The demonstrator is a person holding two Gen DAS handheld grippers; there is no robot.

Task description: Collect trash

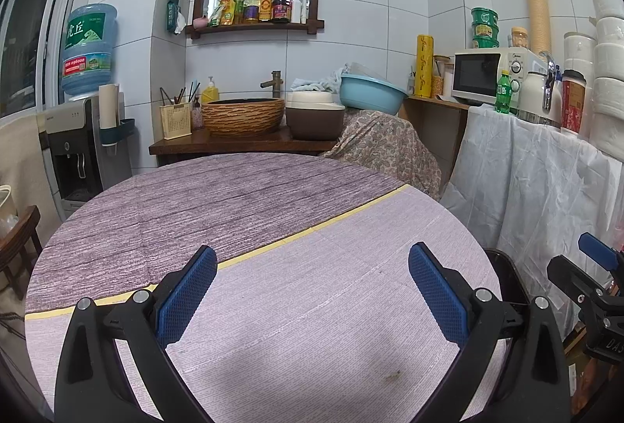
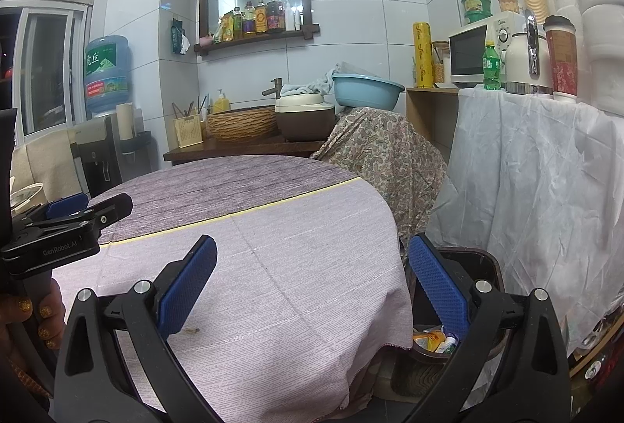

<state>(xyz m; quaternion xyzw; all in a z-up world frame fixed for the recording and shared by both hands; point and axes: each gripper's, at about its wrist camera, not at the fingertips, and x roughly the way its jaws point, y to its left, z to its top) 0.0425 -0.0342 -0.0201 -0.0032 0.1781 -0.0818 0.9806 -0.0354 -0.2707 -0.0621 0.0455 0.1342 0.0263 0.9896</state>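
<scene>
Trash, crumpled yellow and green wrappers [image 2: 433, 339], lies inside a dark brown plastic bin [image 2: 483, 263] on the floor just beside the right edge of the round cloth-covered desk [image 2: 273, 267]. Right gripper [image 2: 312, 286] hangs spread and empty over that edge; left gripper [image 1: 312, 290] is spread over the desk.

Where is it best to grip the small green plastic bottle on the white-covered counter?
Probably its narrow upper body, coming level from the table side: the small green plastic bottle stands upright, with the white microwave behind and the white kettle close beside.
</scene>
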